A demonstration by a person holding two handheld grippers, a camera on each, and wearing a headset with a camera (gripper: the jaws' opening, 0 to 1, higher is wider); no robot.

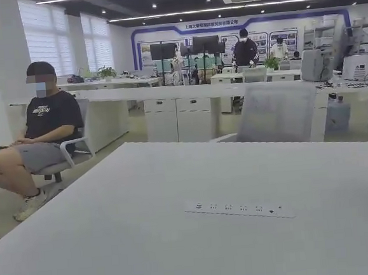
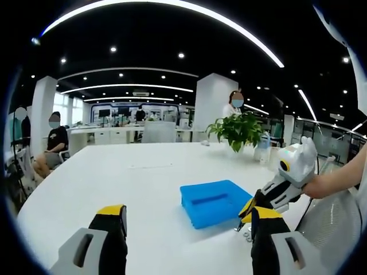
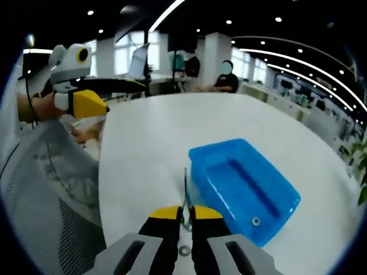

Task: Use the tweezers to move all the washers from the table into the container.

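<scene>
A blue container (image 3: 243, 189) sits on the white table, with one washer (image 3: 256, 221) lying inside near its close end. My right gripper (image 3: 184, 213) is shut on the thin metal tweezers (image 3: 185, 186), whose tips point along the table just left of the container. A washer (image 3: 184, 250) lies on the table right under the jaws. In the left gripper view my left gripper (image 2: 188, 215) hangs wide open above the table, holding nothing. Beyond it are the container (image 2: 215, 201), the right gripper (image 2: 252, 207) at the container's right corner, and small washers (image 2: 248, 234) on the table there.
The table (image 1: 178, 227) is broad and white, with a flush power strip (image 1: 240, 208) in it. A potted plant (image 2: 238, 130) stands at its far side. A mesh chair (image 3: 51, 189) is close to the table edge. One person (image 1: 43, 132) sits off to the left.
</scene>
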